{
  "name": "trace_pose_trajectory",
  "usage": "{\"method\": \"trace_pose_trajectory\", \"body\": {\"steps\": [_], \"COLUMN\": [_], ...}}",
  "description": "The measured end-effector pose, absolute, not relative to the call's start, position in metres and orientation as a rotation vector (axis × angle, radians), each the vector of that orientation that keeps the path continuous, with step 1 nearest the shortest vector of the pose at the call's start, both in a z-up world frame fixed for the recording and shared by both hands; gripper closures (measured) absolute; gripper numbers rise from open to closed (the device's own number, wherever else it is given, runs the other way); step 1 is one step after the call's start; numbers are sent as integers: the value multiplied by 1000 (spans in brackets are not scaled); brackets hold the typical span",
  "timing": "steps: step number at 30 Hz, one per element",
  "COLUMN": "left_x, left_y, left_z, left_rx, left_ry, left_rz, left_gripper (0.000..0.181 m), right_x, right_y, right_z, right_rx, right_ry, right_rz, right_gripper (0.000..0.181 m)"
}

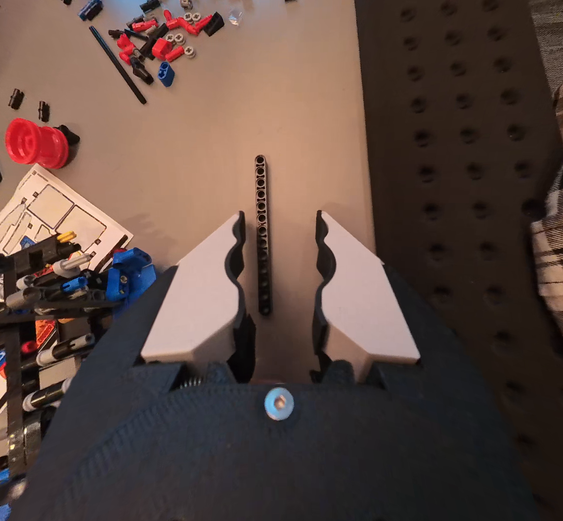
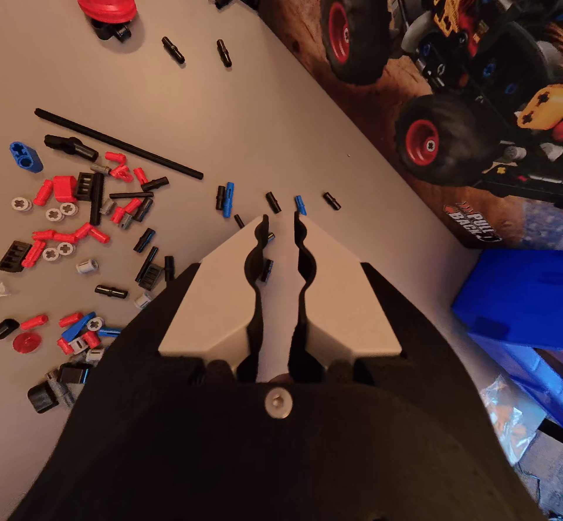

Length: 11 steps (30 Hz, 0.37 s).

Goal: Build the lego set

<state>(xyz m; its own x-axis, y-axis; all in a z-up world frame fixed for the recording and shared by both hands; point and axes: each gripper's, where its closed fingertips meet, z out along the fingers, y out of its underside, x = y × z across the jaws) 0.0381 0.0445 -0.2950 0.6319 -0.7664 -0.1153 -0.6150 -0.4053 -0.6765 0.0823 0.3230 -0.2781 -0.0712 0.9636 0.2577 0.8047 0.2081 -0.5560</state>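
A long black beam with holes (image 1: 262, 232) lies flat on the grey table (image 1: 213, 128). My left gripper (image 1: 280, 216) is open above it; the beam runs between the fingers, close to the left finger (image 1: 213, 277). A part-built black, blue and grey model (image 1: 45, 293) sits at the lower left. My right gripper (image 2: 281, 216) is open with a narrow gap and holds nothing, above small pins. A black pin (image 2: 267, 270) shows between its fingers. A blue pin (image 2: 300, 205) and a black pin (image 2: 273, 202) lie just past the tips.
A red wheel hub (image 1: 36, 143) and a sticker sheet (image 1: 61, 216) lie left. Loose red, black and blue parts (image 1: 158, 37) are scattered beyond, with a long black axle (image 2: 118, 143). A dark perforated board (image 1: 457, 171) runs right. The set's box (image 2: 441, 79) and a blue bin (image 2: 518, 299) stand right.
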Motion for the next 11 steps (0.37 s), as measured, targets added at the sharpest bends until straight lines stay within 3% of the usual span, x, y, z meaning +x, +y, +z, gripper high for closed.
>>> {"method": "trace_pose_trajectory", "body": {"steps": [11], "left_x": [50], "left_y": [31], "left_z": [-291], "left_rx": [-2122], "left_ry": [1107], "left_rz": [-295], "left_gripper": [146], "right_x": [80], "right_y": [325], "right_z": [-280], "right_rx": [-1641], "right_ry": [-1904], "right_rz": [379], "right_gripper": [167]}}
